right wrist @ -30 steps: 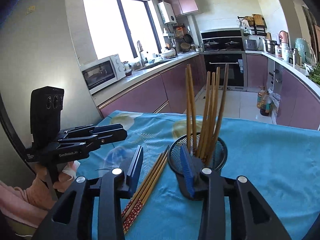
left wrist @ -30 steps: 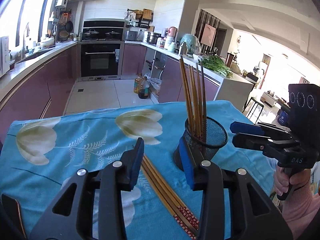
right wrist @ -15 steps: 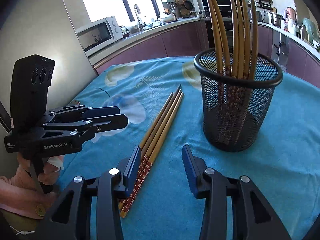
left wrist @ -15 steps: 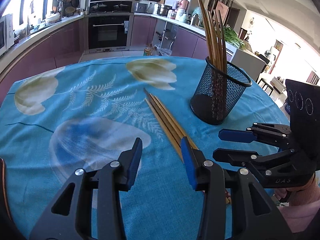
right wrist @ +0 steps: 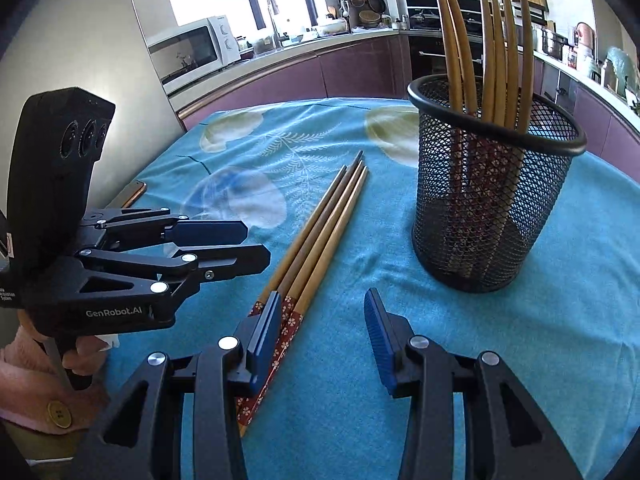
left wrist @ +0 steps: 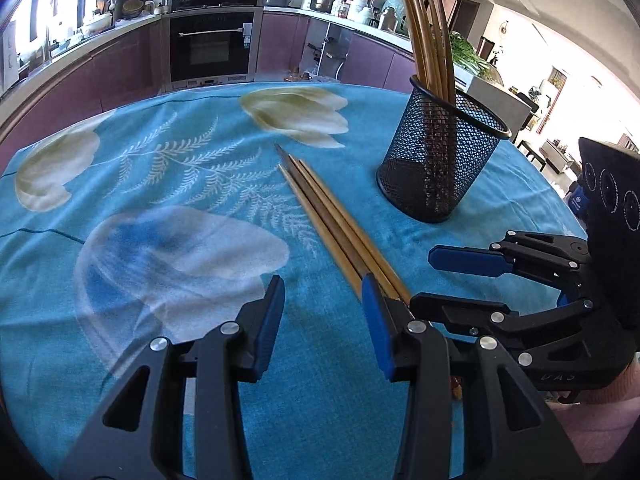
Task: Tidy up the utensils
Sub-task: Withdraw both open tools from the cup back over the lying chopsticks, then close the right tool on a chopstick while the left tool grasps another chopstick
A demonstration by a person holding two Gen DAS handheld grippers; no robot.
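Observation:
Several wooden chopsticks (left wrist: 328, 216) lie side by side on the blue flowered tablecloth (left wrist: 160, 184); they also show in the right wrist view (right wrist: 320, 236), with red patterned ends nearest me. A black mesh holder (left wrist: 440, 160) with several chopsticks upright in it stands to their right, and it also shows in the right wrist view (right wrist: 492, 192). My left gripper (left wrist: 322, 312) is open and empty, low over the cloth at the chopsticks' near ends. My right gripper (right wrist: 320, 328) is open and empty, its left finger over the red ends.
A phone (right wrist: 134, 194) lies at the table's left edge. Kitchen counters, an oven (left wrist: 212, 48) and a microwave (right wrist: 188, 52) stand beyond the table. The table's edge runs close behind the holder.
Both grippers have dropped from holder height down toward the cloth and drawn back to the near ends of the loose chopsticks. Both have stayed open. The holder and chopsticks have not moved.

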